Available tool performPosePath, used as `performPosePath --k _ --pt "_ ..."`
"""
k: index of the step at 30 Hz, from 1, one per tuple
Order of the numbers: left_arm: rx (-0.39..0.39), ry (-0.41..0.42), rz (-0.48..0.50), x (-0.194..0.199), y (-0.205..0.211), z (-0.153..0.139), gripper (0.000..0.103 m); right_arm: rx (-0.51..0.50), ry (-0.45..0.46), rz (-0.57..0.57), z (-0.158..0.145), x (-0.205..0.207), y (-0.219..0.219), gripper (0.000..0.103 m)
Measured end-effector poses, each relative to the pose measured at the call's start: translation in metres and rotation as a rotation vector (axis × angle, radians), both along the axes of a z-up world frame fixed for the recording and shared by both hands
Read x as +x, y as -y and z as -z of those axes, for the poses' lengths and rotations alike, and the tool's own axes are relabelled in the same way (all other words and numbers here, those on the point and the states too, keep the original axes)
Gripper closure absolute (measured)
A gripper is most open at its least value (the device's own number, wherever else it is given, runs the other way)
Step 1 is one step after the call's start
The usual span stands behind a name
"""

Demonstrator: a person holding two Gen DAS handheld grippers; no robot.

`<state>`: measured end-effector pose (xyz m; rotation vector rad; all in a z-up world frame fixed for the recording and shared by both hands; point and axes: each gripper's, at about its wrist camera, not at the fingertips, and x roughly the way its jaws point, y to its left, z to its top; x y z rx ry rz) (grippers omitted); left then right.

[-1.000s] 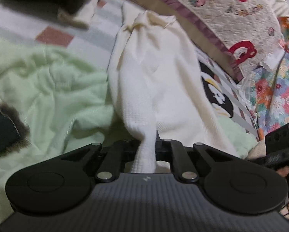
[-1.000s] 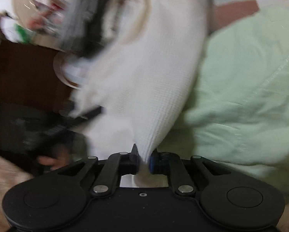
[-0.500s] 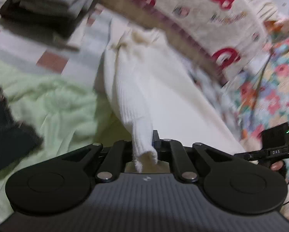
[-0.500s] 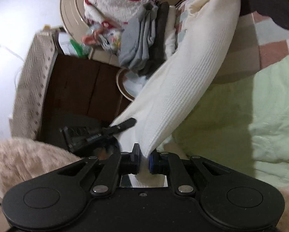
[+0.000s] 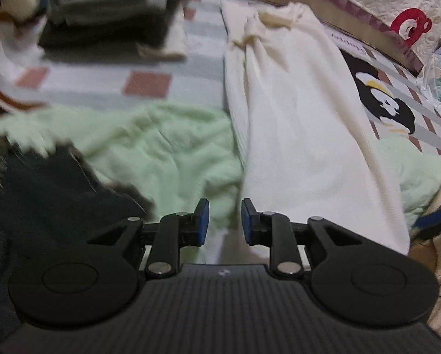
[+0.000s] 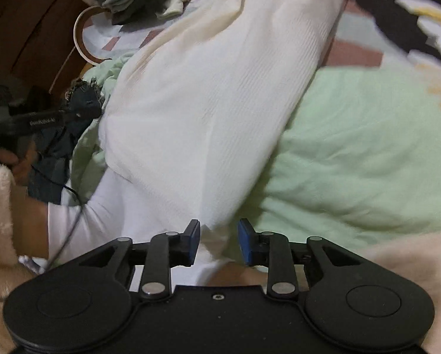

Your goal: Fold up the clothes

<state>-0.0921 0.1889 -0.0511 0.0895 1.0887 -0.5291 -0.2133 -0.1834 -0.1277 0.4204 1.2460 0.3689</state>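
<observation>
The dark garment [image 5: 43, 194] lies at the left over the green blanket [image 5: 161, 147]. The left gripper [image 5: 223, 221] hangs above the blanket, jaws opening, nothing between its pads. The white garment [image 5: 294, 118] lies lengthwise across the blanket. The right gripper [image 6: 219, 242] is opening; white cloth sits between its pads, apparently untouched, though blur limits certainty.
</observation>
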Motion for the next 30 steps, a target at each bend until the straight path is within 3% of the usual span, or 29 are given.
performPosePath --k 3,6,9,13,17,23,30 --pt "-0.044 0.054 0.035 0.013 0.003 -0.019 0.077 0.054 0.098 0.032 -0.023 0.006 0.029 0.065" --pt "-0.072 0.122 0.142 0.032 0.033 -0.03 0.07 0.093 0.21 0.101 -0.037 0.038 0.053 0.064" --pt "-0.094 0.165 0.229 0.055 0.08 -0.026 0.065 0.026 0.322 0.172 -0.043 0.092 0.054 0.064" --pt "-0.105 0.136 0.243 0.091 0.137 0.005 0.061 -0.123 0.444 0.205 -0.04 0.155 0.046 0.064" --pt "-0.096 0.127 0.206 0.122 0.169 0.037 0.062 -0.229 0.496 0.176 -0.028 0.2 0.043 0.064" --pt "-0.112 0.068 0.142 0.158 0.175 0.061 0.065 -0.315 0.589 0.078 -0.007 0.242 0.042 0.064" --pt "-0.091 0.009 0.144 0.172 0.191 0.08 0.062 -0.208 0.607 0.088 0.035 0.24 0.071 0.061"
